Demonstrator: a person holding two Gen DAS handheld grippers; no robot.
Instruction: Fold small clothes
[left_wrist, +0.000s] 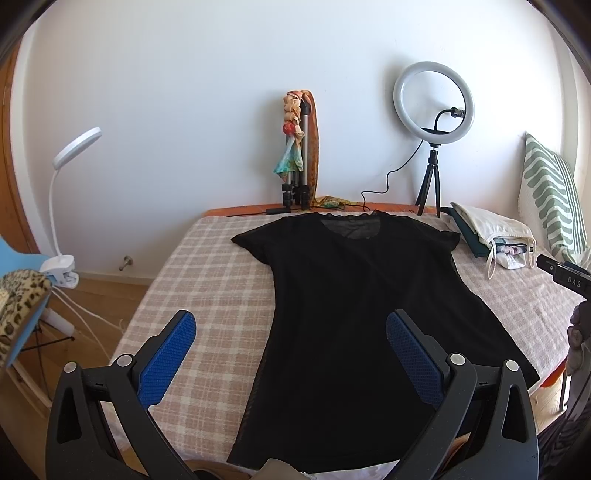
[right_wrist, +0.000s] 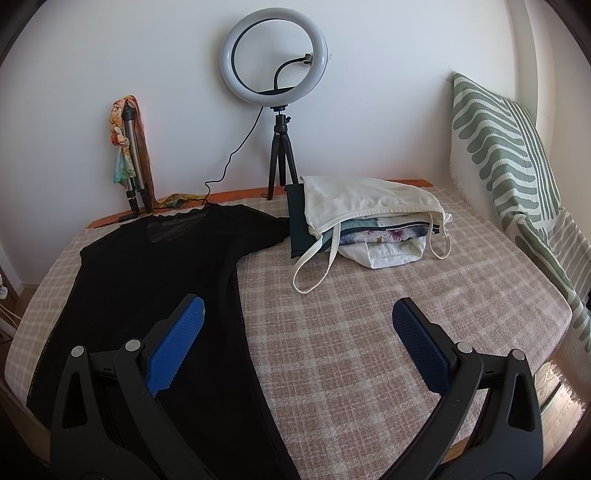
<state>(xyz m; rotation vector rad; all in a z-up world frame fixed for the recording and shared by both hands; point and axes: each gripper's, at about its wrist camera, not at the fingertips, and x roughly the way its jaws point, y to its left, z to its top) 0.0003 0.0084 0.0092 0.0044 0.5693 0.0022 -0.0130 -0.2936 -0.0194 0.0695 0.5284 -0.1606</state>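
A black mesh T-shirt (left_wrist: 351, 295) lies spread flat on the checked table cover (left_wrist: 207, 280), neck toward the wall; it also shows in the right wrist view (right_wrist: 155, 280). My left gripper (left_wrist: 291, 325) is open, held above the shirt's lower left edge, with one blue pad (left_wrist: 166, 358) over the cover and the other over the shirt. My right gripper (right_wrist: 299, 317) is open above the cover, just right of the shirt's right side. A pile of folded clothes (right_wrist: 369, 225) with a white strappy top uppermost lies at the back right.
A ring light on a tripod (right_wrist: 275, 62) and a folded tripod with a scarf (right_wrist: 129, 147) stand against the wall. A green-striped cushion (right_wrist: 517, 158) leans at the right. A clip lamp (left_wrist: 62, 206) and a chair (left_wrist: 18, 295) stand left of the table.
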